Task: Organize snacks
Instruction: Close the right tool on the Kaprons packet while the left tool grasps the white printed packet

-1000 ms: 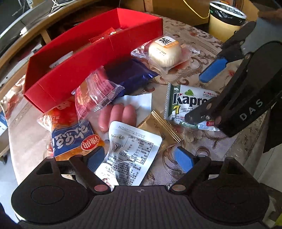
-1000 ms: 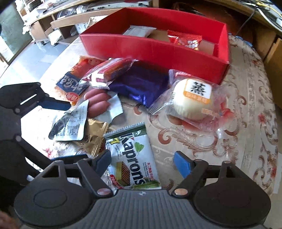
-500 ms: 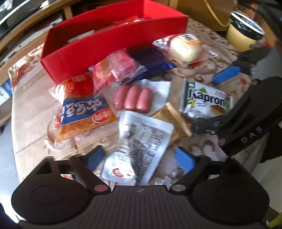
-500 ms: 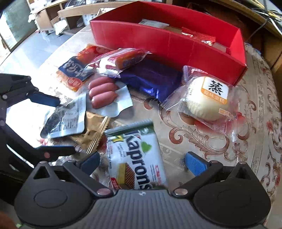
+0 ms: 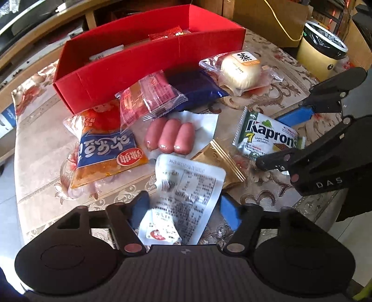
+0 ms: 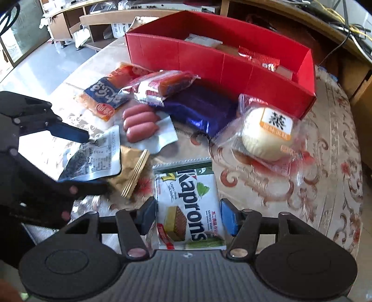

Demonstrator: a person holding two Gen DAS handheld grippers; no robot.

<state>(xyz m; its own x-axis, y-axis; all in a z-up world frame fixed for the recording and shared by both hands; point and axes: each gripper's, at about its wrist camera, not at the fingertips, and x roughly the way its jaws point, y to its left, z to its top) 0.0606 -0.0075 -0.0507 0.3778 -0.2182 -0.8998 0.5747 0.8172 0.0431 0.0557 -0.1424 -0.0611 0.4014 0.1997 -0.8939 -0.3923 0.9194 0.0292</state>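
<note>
My left gripper (image 5: 184, 206) is open, its fingers on either side of a white printed pouch (image 5: 186, 192) lying on the table. My right gripper (image 6: 187, 216) is open around the green and white Kaprons wafer pack (image 6: 188, 209), also seen in the left wrist view (image 5: 267, 137). A red box (image 5: 144, 60) stands at the back with a few packets inside. In front of it lie a sausage pack (image 5: 169, 137), an orange and blue packet (image 5: 104, 144), a pink packet (image 5: 148, 95), a purple packet (image 5: 195, 88), a bun in clear wrap (image 5: 240, 68) and a gold packet (image 5: 220, 160).
The table (image 6: 325, 185) has a floral cloth and its edge runs close on the right. A yellow bin (image 5: 320, 53) with a black liner and a cardboard box (image 5: 267, 21) stand beyond the table. Shelves and floor lie to the left in the right wrist view.
Both grippers have moved in over the snacks. The white pouch now sits between my left fingers and the Kaprons pack between my right fingers. Nothing has been lifted.
</note>
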